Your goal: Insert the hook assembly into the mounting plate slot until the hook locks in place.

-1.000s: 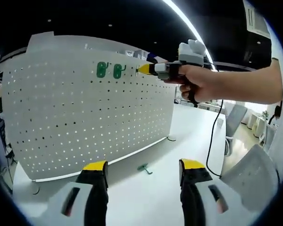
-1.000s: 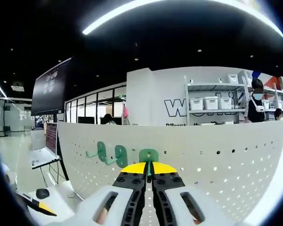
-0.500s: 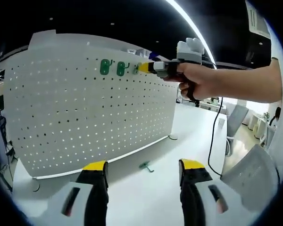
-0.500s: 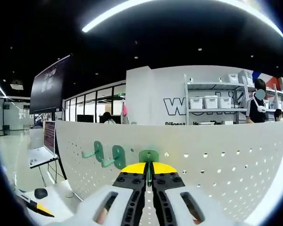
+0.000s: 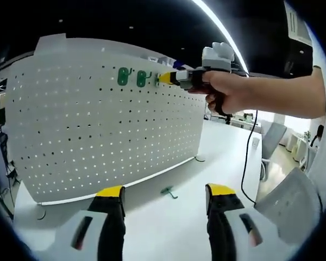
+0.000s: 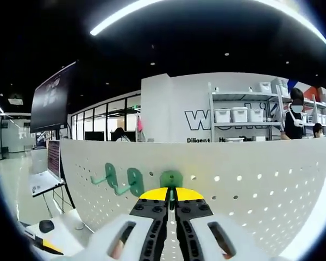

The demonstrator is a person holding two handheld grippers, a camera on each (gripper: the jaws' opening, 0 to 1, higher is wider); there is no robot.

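The hook [image 6: 171, 178] I am carrying sits pinched between the closed jaws of my right gripper [image 6: 171, 191], its green back plate pressed flat against the white pegboard [image 6: 250, 179] near the top edge. Over the last second it has crept up and inward: in the right gripper view the plate now looks snug on the holes, where before it stood slightly lower. I judge it is seated or nearly so, but I cannot see a lock engage. At its 9 o'clock two more green hooks [image 6: 122, 179] already hang on the board. From the left gripper view the right gripper [image 5: 168, 78] is at 12 o'clock against the board. My left gripper [image 5: 164, 191] hangs idle with jaws apart above the worktop [image 5: 174, 223], where a spare hook [image 5: 167, 191] lies
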